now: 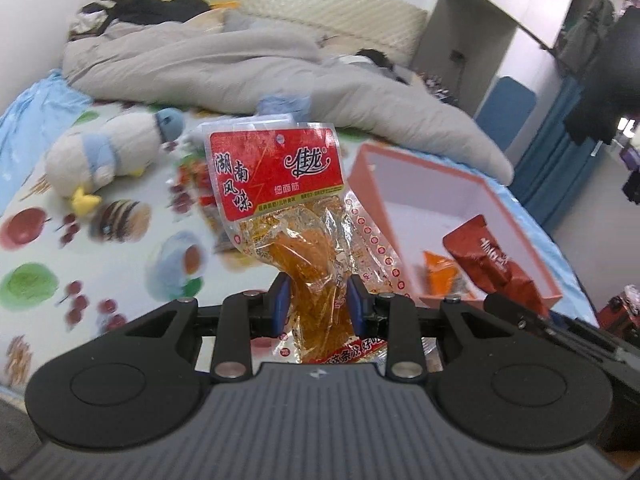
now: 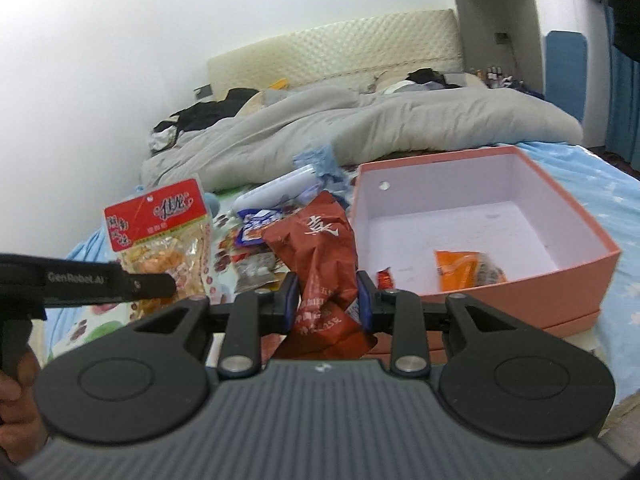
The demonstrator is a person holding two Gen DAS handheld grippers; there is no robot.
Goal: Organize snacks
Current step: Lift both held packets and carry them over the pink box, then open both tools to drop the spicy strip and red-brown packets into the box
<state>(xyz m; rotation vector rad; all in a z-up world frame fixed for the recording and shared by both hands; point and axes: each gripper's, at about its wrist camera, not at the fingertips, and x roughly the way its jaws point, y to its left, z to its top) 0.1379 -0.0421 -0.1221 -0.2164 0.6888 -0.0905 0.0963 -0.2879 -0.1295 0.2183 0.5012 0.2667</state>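
My left gripper (image 1: pixel 318 304) is shut on a clear snack packet with a red label (image 1: pixel 276 176), held upright above the bed; the same packet (image 2: pixel 160 220) shows at the left in the right wrist view. My right gripper (image 2: pixel 328 300) is shut on a dark red snack bag (image 2: pixel 320 248), also visible at the right as the bag (image 1: pixel 492 260) in the left wrist view. An open pink box (image 2: pixel 592 256) with a white inside sits on the bed to the right, and an orange packet (image 2: pixel 460 270) and a small red candy (image 2: pixel 385 279) lie in it. The box (image 1: pixel 364 172) lies ahead and to the right of the left gripper.
Several loose snacks (image 2: pixel 256 228) lie piled on the fruit-print sheet (image 1: pixel 120 248) between the two held packets. A plush duck (image 1: pixel 104 152) lies at the left. A grey duvet (image 2: pixel 360 124) covers the far half of the bed, before a padded headboard (image 2: pixel 332 48). A person's hand (image 2: pixel 16 400) holds the left gripper.
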